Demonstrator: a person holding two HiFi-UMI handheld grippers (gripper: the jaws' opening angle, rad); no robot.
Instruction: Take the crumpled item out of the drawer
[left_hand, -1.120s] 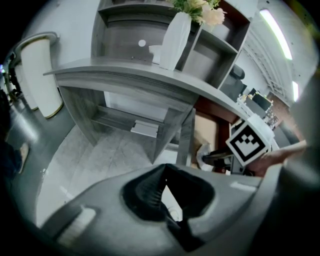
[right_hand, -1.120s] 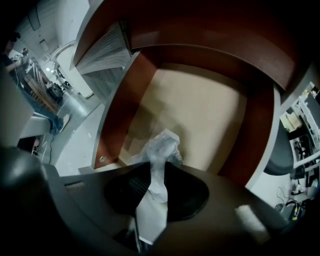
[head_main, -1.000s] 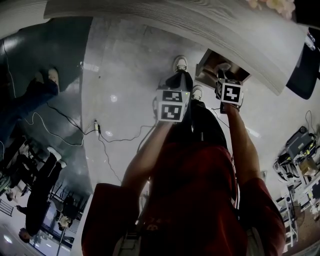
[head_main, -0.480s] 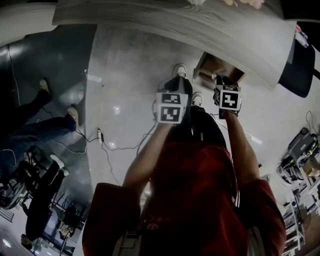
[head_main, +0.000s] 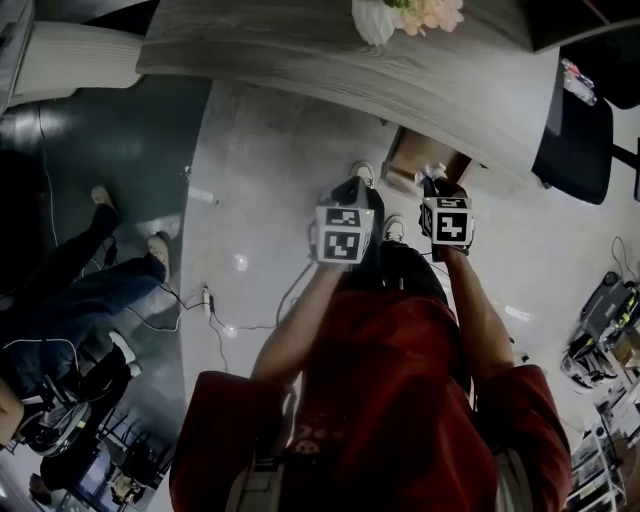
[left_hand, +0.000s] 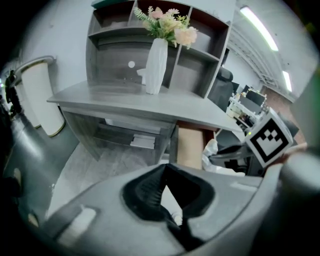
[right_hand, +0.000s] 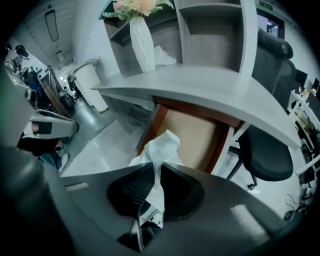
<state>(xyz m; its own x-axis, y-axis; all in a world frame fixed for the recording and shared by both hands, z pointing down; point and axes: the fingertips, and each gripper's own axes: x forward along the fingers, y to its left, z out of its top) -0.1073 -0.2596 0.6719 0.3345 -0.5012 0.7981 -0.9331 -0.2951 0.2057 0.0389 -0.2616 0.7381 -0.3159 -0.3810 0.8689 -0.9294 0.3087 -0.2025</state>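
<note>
The crumpled white item (right_hand: 161, 146) hangs between the pads of my right gripper (right_hand: 156, 172), which is shut on it; its jaws have just been closing on it. It is above the front of the open wooden drawer (right_hand: 196, 131), whose floor is bare. In the head view the right gripper (head_main: 436, 188) holds the white item (head_main: 434, 172) just in front of the drawer (head_main: 412, 158). My left gripper (left_hand: 165, 166) is shut on nothing, to the left of the drawer (left_hand: 190, 147), with the white item (left_hand: 212, 150) at its right.
The grey desk (head_main: 350, 55) carries a white vase of flowers (head_main: 378, 18). A black office chair (head_main: 575, 140) stands right of the drawer. People (head_main: 70, 290) stand on the floor at the left, near a cable and power strip (head_main: 207, 297).
Both grippers have risen from the drawer, the right one bringing the white item up with it. The head view has tilted, so the vase now shows.
</note>
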